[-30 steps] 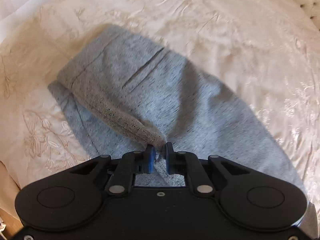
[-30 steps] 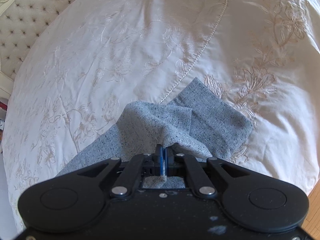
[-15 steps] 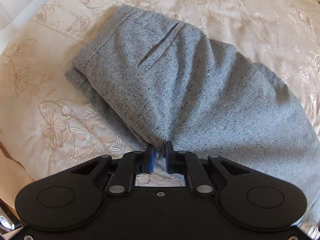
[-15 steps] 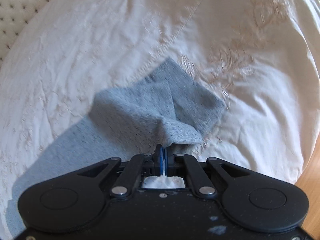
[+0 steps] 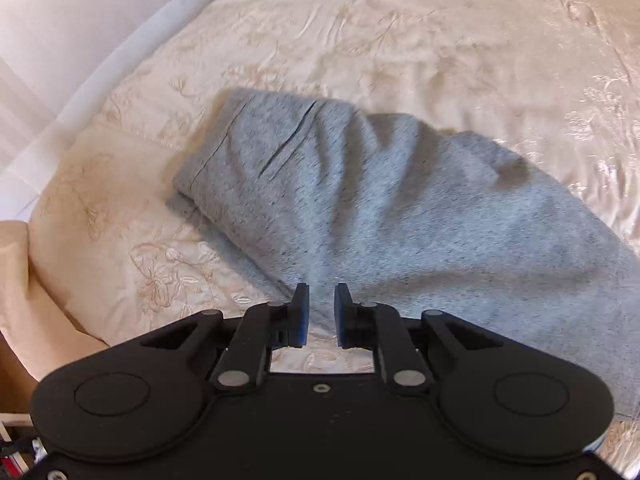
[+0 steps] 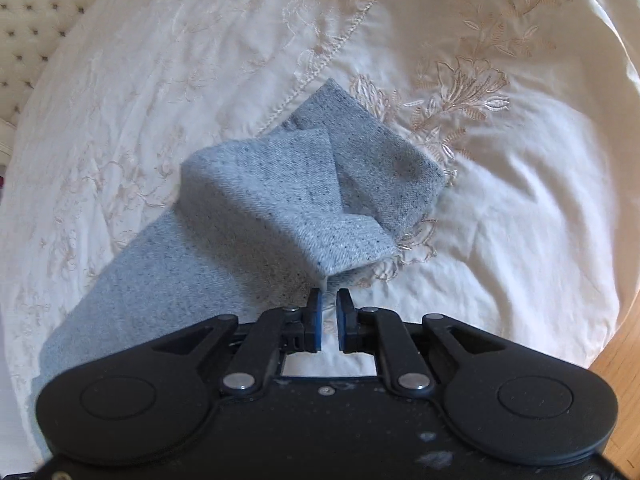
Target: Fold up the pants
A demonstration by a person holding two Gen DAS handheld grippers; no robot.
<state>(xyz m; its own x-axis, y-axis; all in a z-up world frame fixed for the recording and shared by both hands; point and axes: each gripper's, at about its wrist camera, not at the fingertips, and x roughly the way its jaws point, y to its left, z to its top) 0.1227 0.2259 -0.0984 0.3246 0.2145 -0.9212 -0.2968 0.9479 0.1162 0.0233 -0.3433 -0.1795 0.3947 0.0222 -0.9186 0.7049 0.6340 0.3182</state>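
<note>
We had just spread both jaws, left gripper (image 5: 321, 312) and right gripper (image 6: 329, 316), dropping the pants (image 5: 360, 208) flat on the bed (image 5: 440, 60); smoothing seemed next

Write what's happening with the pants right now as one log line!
step: release after fold | left gripper: just opened, off pants | right gripper: just opened, cuff freed | pants: folded lengthwise on bedspread

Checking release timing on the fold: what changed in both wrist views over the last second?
Both grippers let go. The left gripper was pinching the grey pants near the waist end; its jaws have just been opening, with fabric between them but unpinched. The right gripper clamped the leg cuff; its jaws have just been opening, the cuff lying just ahead. Unchanged: the pants lie folded on the cream bedspread.
</note>
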